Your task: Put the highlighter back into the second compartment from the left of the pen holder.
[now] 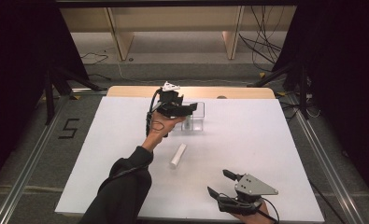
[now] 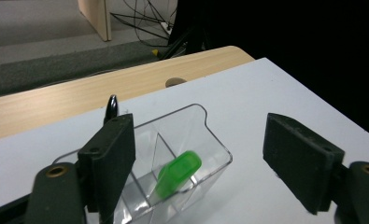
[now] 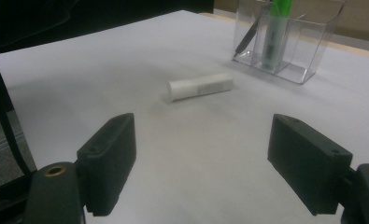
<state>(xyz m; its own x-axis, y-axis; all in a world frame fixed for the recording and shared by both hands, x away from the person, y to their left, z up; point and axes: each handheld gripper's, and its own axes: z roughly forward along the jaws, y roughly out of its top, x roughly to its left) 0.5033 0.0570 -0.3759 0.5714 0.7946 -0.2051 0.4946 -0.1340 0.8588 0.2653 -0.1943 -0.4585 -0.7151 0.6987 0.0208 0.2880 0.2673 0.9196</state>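
Observation:
A clear compartment box (image 1: 198, 122) (image 2: 210, 140) (image 3: 308, 51) stands at the far middle of the white table top. Inside it a green marker (image 2: 178, 171) (image 3: 274, 28) leans in one compartment, and a black pen (image 2: 111, 106) (image 3: 245, 37) stands in another. My left gripper (image 1: 191, 109) (image 2: 198, 149) hovers just above the box, open, its pads touching nothing. A white tube (image 1: 177, 155) (image 3: 200, 87) lies on the table nearer to me. My right gripper (image 1: 219, 183) (image 3: 201, 154) rests low near the front edge, open and empty, pointing towards the tube.
The white sheet (image 1: 266, 140) covers a wooden table whose far edge (image 1: 126, 91) shows behind the box. Dark stands and cables are on the floor beyond. Bare white surface lies left and right of the box and tube.

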